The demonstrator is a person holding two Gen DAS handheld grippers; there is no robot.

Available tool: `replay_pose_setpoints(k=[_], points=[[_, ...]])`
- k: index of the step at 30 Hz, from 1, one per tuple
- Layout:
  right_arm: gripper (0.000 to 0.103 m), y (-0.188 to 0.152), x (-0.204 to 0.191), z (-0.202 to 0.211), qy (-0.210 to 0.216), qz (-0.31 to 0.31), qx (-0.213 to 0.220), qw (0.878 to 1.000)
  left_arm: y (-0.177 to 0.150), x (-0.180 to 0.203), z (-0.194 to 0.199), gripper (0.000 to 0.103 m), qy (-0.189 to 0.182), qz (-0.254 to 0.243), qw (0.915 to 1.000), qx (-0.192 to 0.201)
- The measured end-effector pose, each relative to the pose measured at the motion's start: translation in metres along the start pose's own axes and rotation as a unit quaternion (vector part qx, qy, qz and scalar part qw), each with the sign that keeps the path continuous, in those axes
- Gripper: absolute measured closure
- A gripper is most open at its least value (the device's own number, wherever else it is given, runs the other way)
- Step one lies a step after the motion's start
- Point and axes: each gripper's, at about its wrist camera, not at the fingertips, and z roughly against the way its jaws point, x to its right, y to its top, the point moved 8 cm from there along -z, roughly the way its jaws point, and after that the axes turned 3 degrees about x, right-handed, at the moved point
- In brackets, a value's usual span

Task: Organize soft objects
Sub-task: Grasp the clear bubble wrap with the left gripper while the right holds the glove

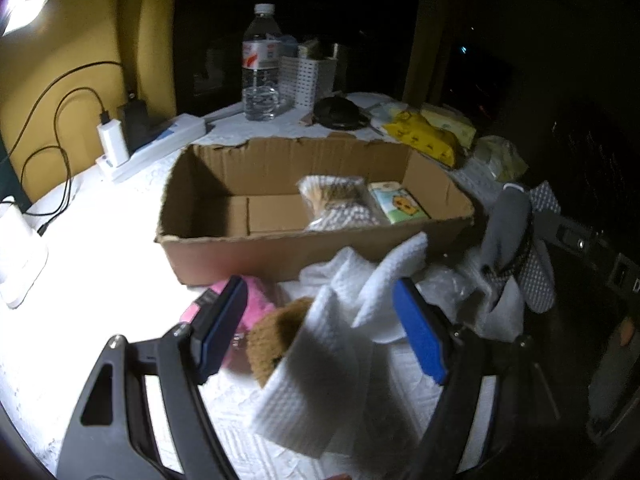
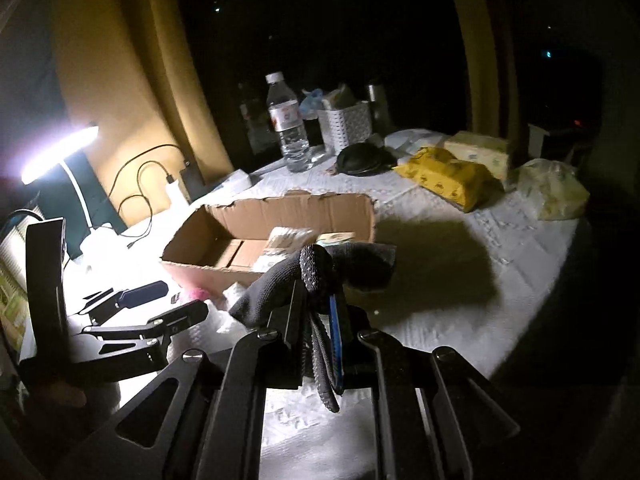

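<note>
A dark room with a yellow wall; the table [image 1: 100, 264] wears a white embossed cloth. At left-view centre sits a torn corrugated cardboard box [image 1: 280, 248] holding a crinkly clear packet [image 1: 340, 204] and a tissue pack [image 1: 400, 202] in its right end. Lower down, the left tongs [image 1: 320, 328] gape, blue pads either side of a white waffle cloth [image 1: 328, 368], brown fuzzy thing and pink plush [image 1: 256, 300].

In the right view, lower centre, the right tongs [image 2: 320, 312] are clenched on a dark knitted glove [image 2: 320, 272], in front of the box [image 2: 296, 208].

White-clothed table [image 1: 100, 280] bears cardboard box [image 1: 240, 256], water bottle [image 1: 260, 64], power strip [image 1: 160, 148].
</note>
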Motion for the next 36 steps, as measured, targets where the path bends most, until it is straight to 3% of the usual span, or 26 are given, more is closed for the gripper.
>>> replay_pose_setpoints(k=[7, 24, 27, 31, 36], points=[[0.092, -0.003, 0.027, -0.001, -0.013, -0.017, 0.001, 1.0, -0.001, 0.031, -0.013, 0.026, -0.005, -0.039, 0.9992, -0.007], [0.092, -0.017, 0.086, -0.006, -0.024, -0.055, -0.007, 0.998, -0.007, 0.12, -0.04, 0.027, -0.067, -0.118, 0.9905, -0.018], [0.092, -0.02, 0.094, -0.007, -0.022, -0.063, -0.008, 0.998, -0.012, 0.13, -0.053, 0.027, -0.078, -0.125, 0.9883, -0.037], [0.092, -0.023, 0.098, -0.009, -0.018, -0.068, -0.011, 0.997, -0.02, 0.122, -0.075, 0.027, -0.042, -0.132, 0.9884, -0.063], [0.092, -0.027, 0.1, -0.014, -0.012, -0.073, -0.015, 0.997, -0.023, 0.113, -0.088, 0.028, -0.025, -0.137, 0.9869, -0.082]])
